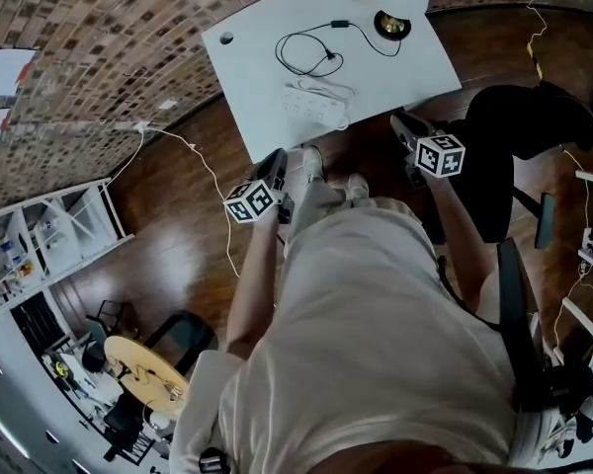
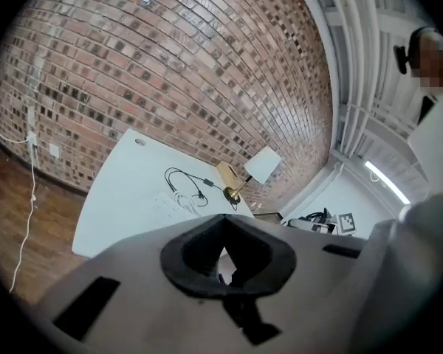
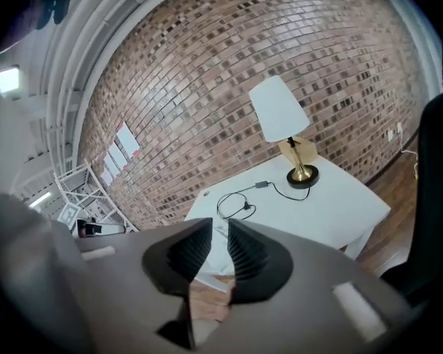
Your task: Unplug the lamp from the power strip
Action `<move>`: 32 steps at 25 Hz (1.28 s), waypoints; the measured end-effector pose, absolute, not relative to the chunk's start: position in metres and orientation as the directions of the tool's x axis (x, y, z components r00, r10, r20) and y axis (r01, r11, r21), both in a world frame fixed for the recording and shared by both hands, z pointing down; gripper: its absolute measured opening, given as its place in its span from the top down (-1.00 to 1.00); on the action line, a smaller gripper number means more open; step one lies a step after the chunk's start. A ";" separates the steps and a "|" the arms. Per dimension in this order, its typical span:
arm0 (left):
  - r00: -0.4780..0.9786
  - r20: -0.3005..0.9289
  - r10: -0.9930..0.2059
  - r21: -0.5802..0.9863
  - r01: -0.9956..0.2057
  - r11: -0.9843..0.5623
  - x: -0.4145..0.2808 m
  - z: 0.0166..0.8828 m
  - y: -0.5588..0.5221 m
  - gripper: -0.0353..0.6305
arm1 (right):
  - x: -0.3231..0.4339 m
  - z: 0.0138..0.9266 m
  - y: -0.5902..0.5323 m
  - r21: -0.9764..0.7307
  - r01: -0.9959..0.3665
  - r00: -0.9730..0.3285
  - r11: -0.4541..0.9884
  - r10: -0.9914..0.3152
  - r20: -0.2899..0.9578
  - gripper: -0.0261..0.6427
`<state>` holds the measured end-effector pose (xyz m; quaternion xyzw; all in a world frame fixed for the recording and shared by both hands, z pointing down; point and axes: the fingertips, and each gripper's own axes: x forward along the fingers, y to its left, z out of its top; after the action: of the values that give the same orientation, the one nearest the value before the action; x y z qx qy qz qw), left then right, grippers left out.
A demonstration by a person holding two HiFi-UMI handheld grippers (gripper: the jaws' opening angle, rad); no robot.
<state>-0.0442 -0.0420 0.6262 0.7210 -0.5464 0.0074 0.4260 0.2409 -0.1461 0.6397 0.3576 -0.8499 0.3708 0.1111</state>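
A white table (image 1: 267,57) carries a lamp with a brass base (image 1: 391,24) and a white power strip (image 1: 314,100). The lamp's black cord (image 1: 301,52) loops on the tabletop, and its end lies just behind the strip, seemingly apart from it. Both grippers hang in front of the table's near edge, away from the strip. My left gripper (image 1: 275,169) is shut and empty. My right gripper (image 1: 405,126) shows a narrow gap with nothing in it. In the left gripper view the lamp (image 2: 260,167) and strip (image 2: 179,203) sit beyond the shut jaws (image 2: 225,260). The right gripper view shows the lamp (image 3: 280,113) and cord (image 3: 236,203).
A brick wall (image 1: 89,57) runs behind the table. A black chair (image 1: 524,126) stands at the right, close to my right arm. White shelving (image 1: 40,235) stands at the left. A thin white cable (image 1: 203,166) trails over the wooden floor. The person's shoes (image 1: 321,171) are near the table's edge.
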 end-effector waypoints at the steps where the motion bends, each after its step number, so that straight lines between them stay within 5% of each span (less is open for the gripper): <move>1: 0.400 0.480 -0.781 0.612 -0.791 -0.030 -0.041 0.626 -0.033 0.88 | 0.245 0.641 -0.148 -0.552 -0.690 -0.720 0.468 -0.524 0.456 0.77; 18: 0.309 0.490 -0.815 0.609 -0.790 0.067 -0.082 0.616 0.045 0.88 | 0.127 0.634 -0.117 -0.684 -0.541 -0.836 0.489 -0.400 0.376 0.80; 32: 0.326 0.451 -0.831 0.618 -0.786 0.027 -0.199 0.599 0.111 0.88 | 0.028 0.622 -0.057 -0.620 -0.604 -0.794 0.501 -0.447 0.413 0.83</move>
<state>-0.1990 0.1115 0.5988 0.6968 -0.5799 -0.0268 0.4212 0.0279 -0.0574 0.6219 0.3054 -0.8605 0.3954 0.0998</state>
